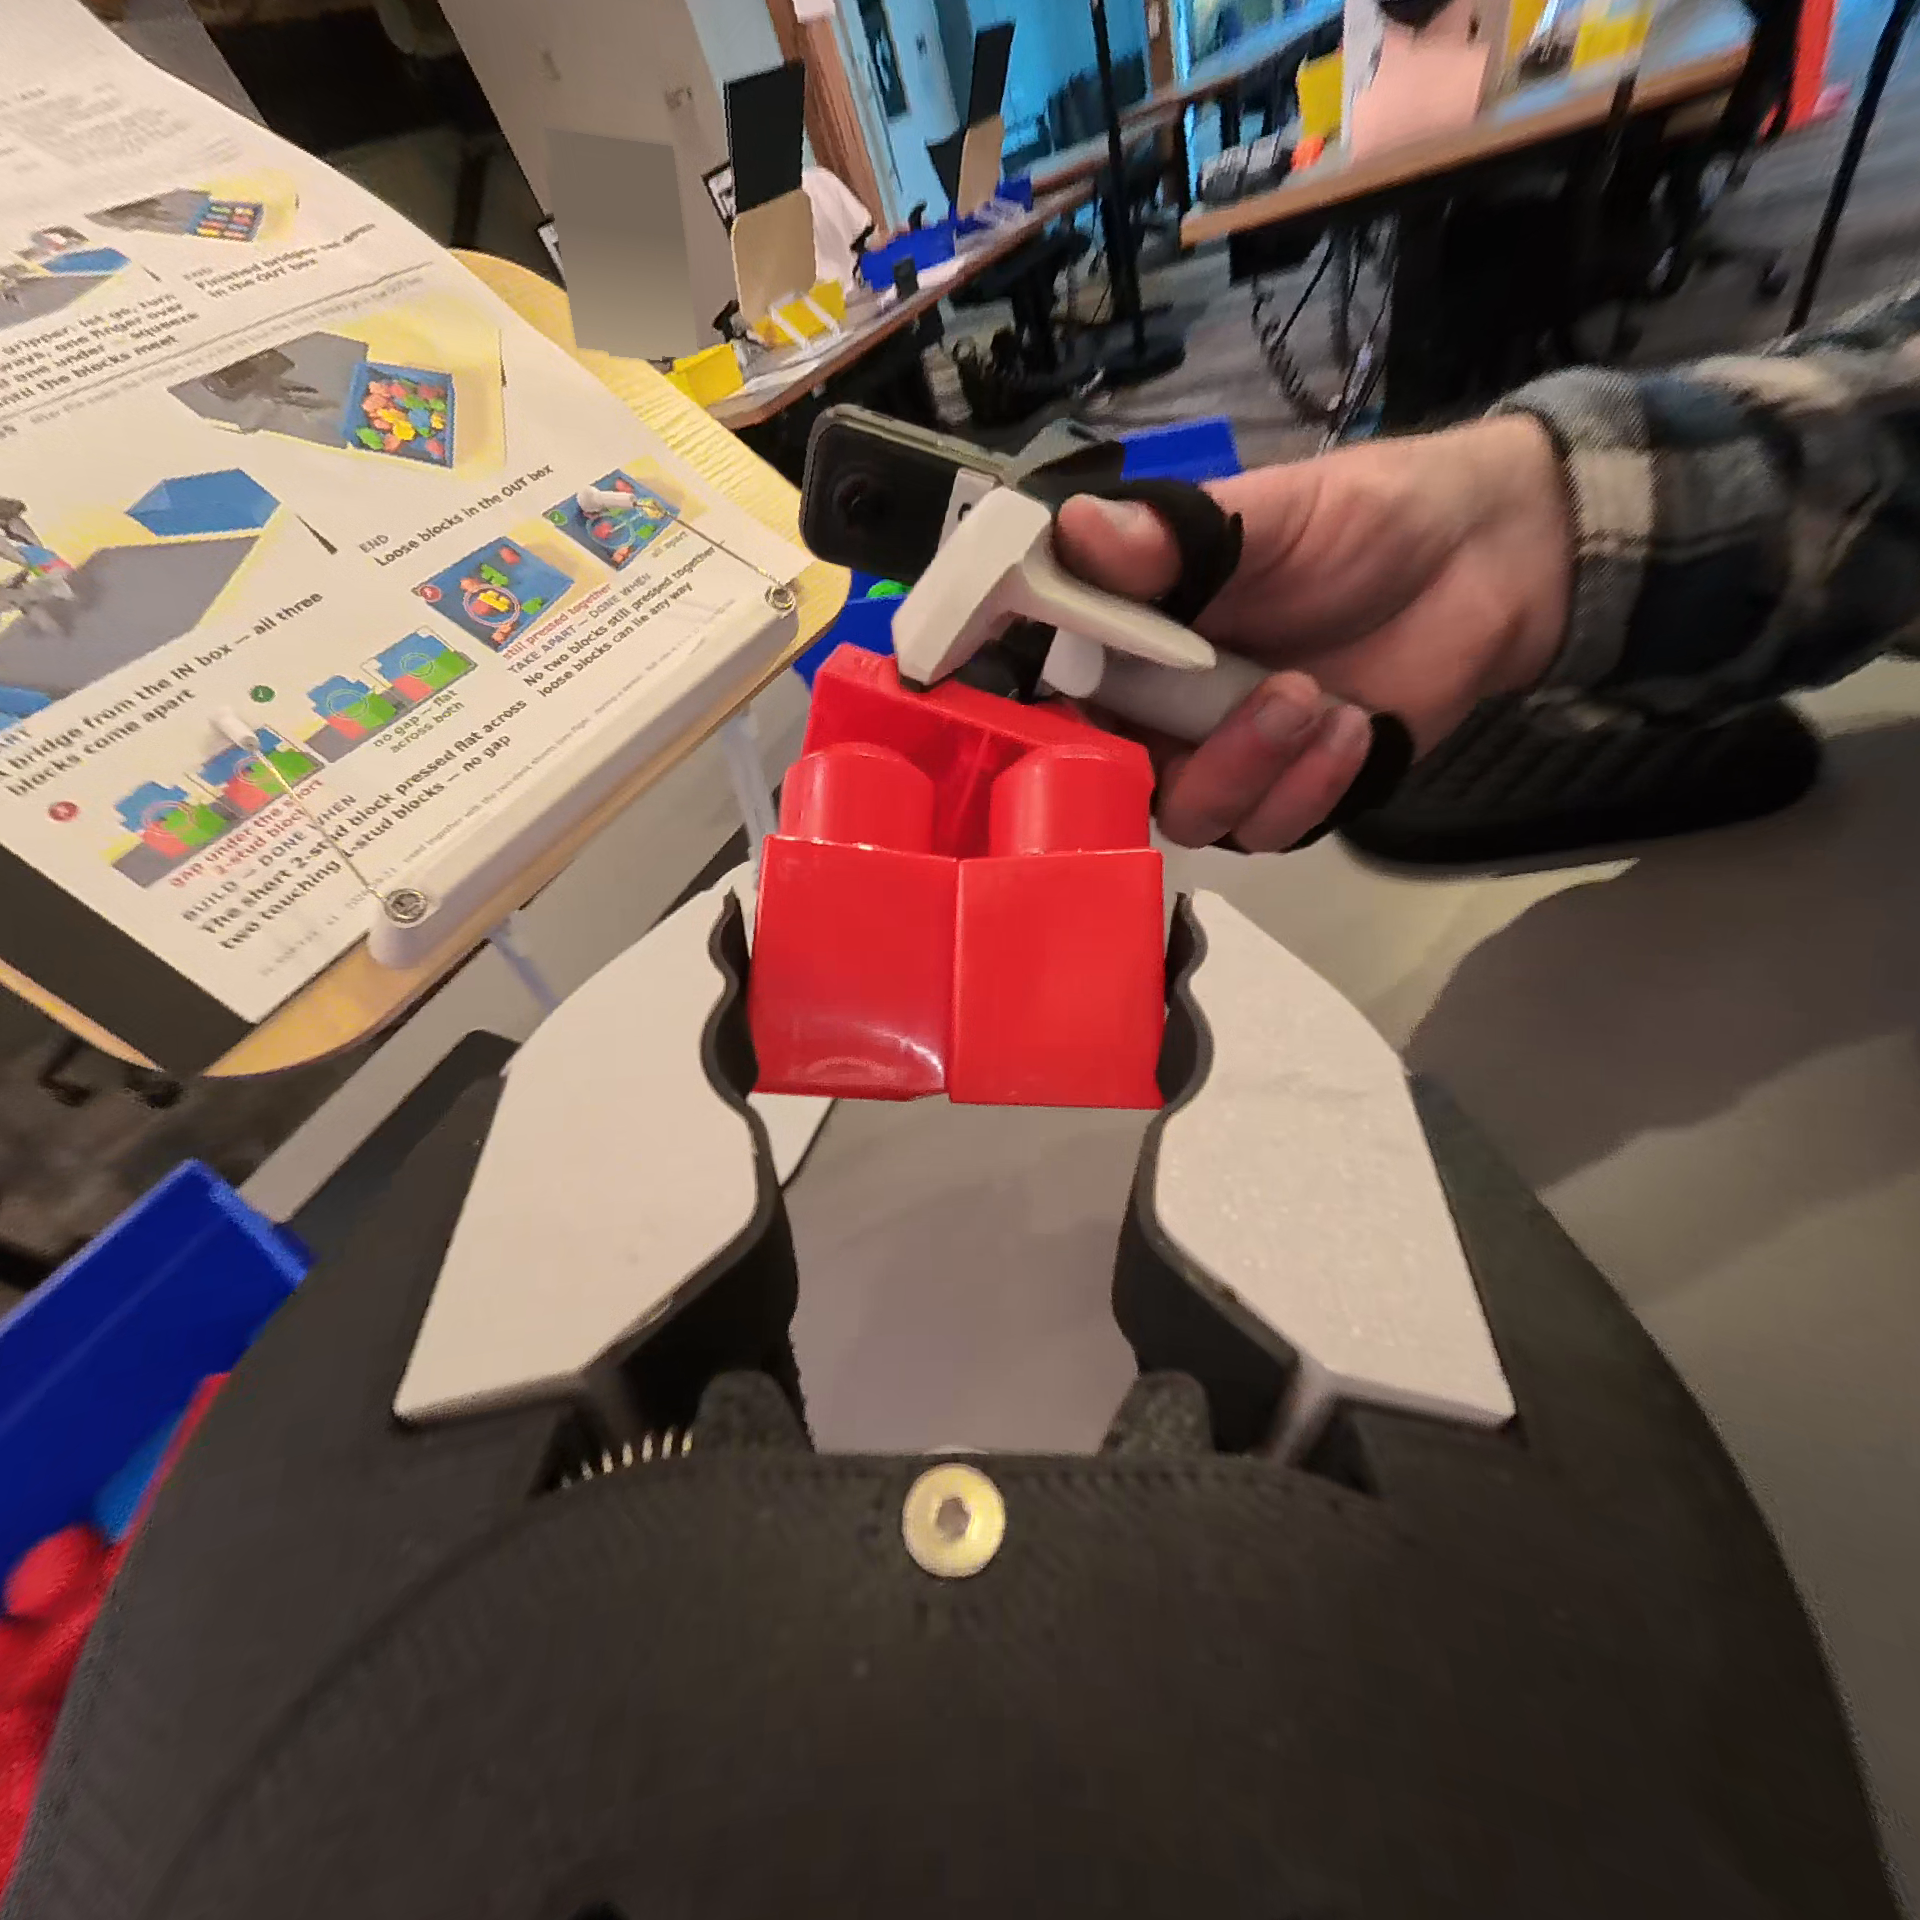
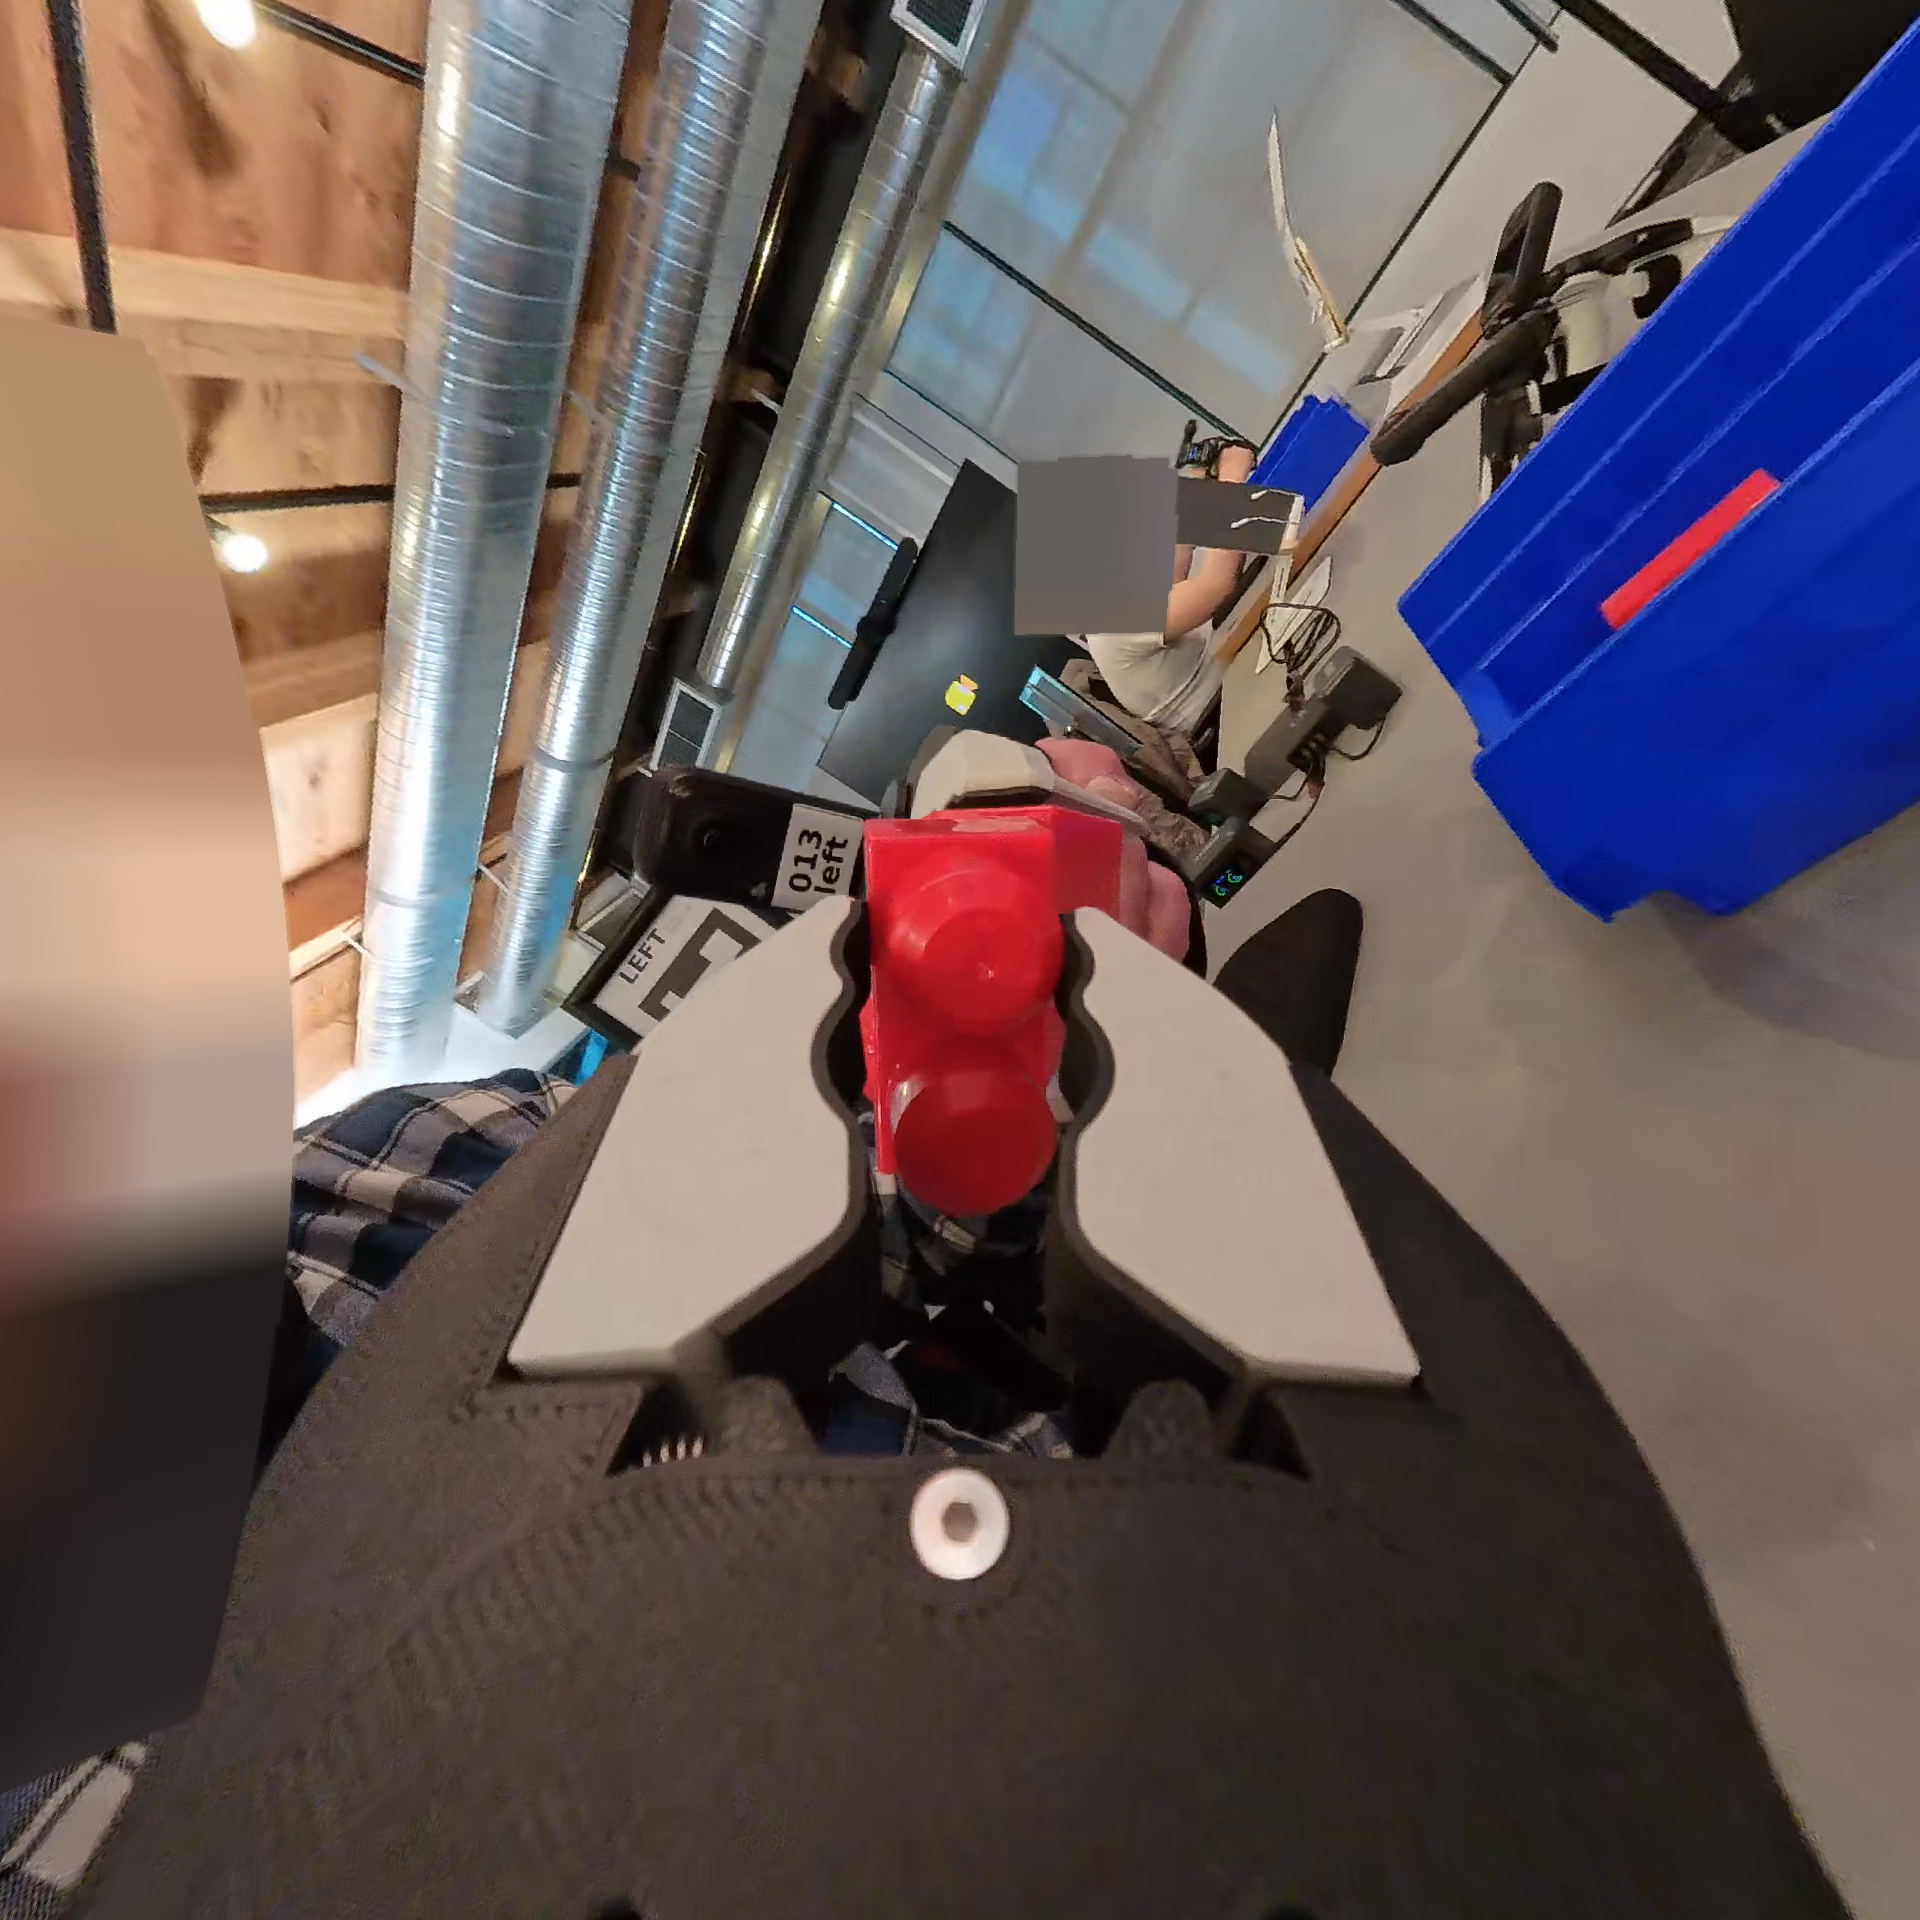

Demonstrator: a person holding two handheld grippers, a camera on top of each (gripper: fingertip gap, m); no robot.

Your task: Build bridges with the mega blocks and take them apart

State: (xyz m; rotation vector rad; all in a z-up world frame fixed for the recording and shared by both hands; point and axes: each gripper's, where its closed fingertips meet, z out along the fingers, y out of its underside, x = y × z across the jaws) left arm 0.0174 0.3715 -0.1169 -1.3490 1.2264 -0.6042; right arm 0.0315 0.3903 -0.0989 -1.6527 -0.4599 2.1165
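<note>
Midway, apparently: left gripper clamps two red blocks side by side; right gripper, at 12 o'clock, pinches a third red block over their studs, not yet seated.

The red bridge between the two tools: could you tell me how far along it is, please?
Done: the left tool clamps two red blocks side by side. In hand: the right tool grips a third red block, tilted over their studs. Left: pressing it flat across both.
</note>
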